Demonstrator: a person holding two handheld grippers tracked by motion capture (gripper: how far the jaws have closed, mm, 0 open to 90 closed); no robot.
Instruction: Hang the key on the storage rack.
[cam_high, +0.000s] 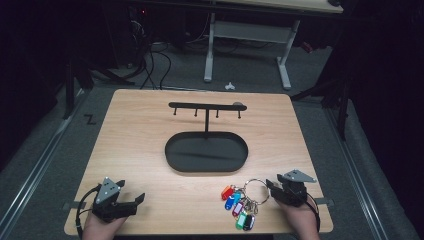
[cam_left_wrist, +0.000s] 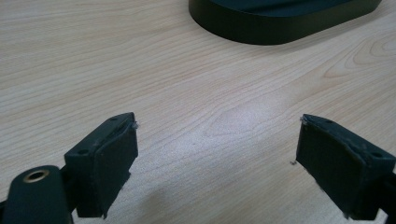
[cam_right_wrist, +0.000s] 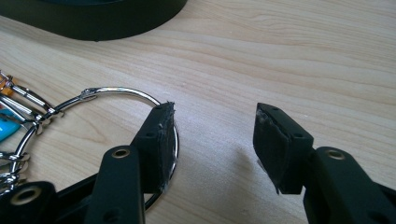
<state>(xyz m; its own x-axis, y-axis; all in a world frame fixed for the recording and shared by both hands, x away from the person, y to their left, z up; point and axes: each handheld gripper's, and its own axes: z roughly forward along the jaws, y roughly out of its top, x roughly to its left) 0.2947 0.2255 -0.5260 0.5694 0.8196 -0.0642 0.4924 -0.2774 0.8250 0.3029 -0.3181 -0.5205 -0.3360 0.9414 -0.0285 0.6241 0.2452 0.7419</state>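
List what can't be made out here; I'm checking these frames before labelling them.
- Key tags, high view: any writing is too small to read.
- Key ring, right gripper view: its near arc is hidden behind the right gripper's jaw; the tags are cut off by the left edge.
- Black stand, left gripper view: its top is cut off by the upper edge.

R gripper (cam_right_wrist: 212, 140) sits w/ jaws spread wide over the wood table (cam_right_wrist: 303, 56), nothing between them. Metal key ring (cam_right_wrist: 116, 93) lies flat, its rim passing just under & touching one finger (cam_right_wrist: 156, 149); clips + a blue tag (cam_right_wrist: 7, 128) hang off its far side. Black tray edge (cam_right_wrist: 102, 23) is well beyond the fingertips.
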